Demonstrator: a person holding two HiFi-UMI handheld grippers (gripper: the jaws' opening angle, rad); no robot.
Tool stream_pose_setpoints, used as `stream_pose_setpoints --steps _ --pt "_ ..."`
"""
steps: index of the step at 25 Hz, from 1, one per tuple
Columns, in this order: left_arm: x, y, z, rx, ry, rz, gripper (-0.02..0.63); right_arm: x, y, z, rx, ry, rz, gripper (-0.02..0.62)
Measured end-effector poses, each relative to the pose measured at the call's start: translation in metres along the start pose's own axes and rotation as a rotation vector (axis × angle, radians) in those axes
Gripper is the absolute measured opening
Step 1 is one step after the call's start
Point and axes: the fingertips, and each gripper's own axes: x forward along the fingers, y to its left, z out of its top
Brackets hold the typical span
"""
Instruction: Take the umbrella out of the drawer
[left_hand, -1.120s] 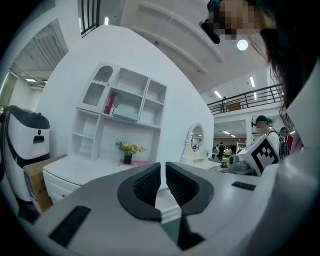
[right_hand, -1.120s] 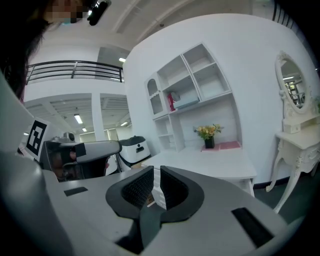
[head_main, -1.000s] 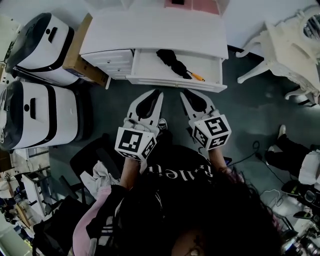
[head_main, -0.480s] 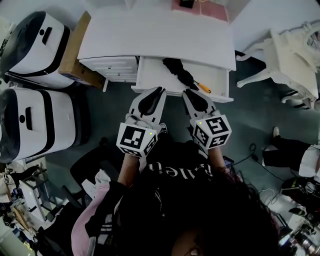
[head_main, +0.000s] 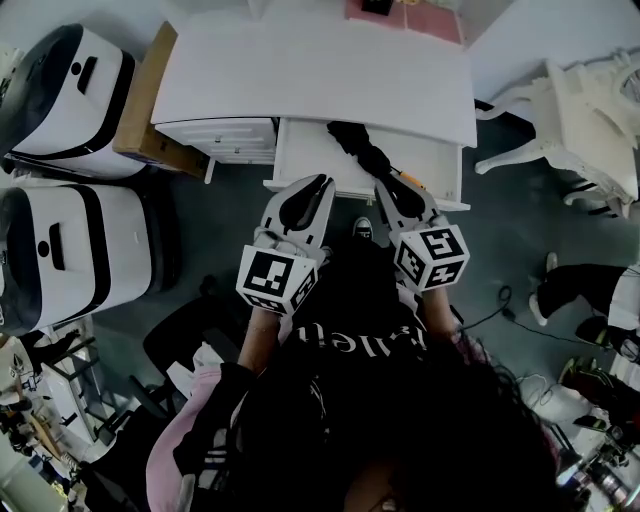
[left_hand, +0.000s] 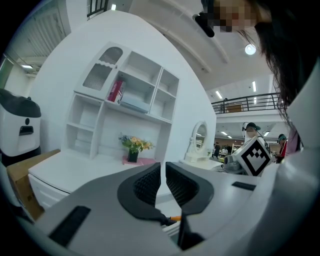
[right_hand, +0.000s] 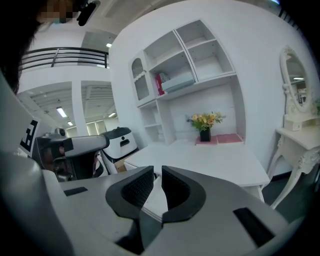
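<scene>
White desk (head_main: 320, 80) with shelving behind it forms the background. Its drawer (head_main: 305, 160) stands pulled out toward the person, directly ahead of both grippers.

Progress: the drawer is open, so access is gained. The umbrella (head_main: 360, 150) lies inside it, untouched. Grasping, lifting and removal all remain to be done.

Left gripper (head_main: 320, 182): jaws pressed together, nothing between the pads, tips at the drawer's near edge and clear of the umbrella.

Right gripper (head_main: 384, 186): jaws likewise closed and empty, tips over the near edge, just short of the umbrella's orange end (head_main: 408, 180).

Orientation: the umbrella is folded, black, and lies flat. Its long axis runs on a slant. The orange end is nearest the right gripper, and the dark end points away toward the drawer's back, ahead of the left gripper.

Judgement: either gripper must open before any pick-up.
</scene>
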Motion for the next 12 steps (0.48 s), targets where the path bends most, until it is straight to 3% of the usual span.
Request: stream_pose_setpoints --steps 12 --pt "0.064 0.040 0.005 -0.005 0.019 0.086 0.041 0.084 -0.072 -0.022 -0.019 0.156 0.059 0.066"
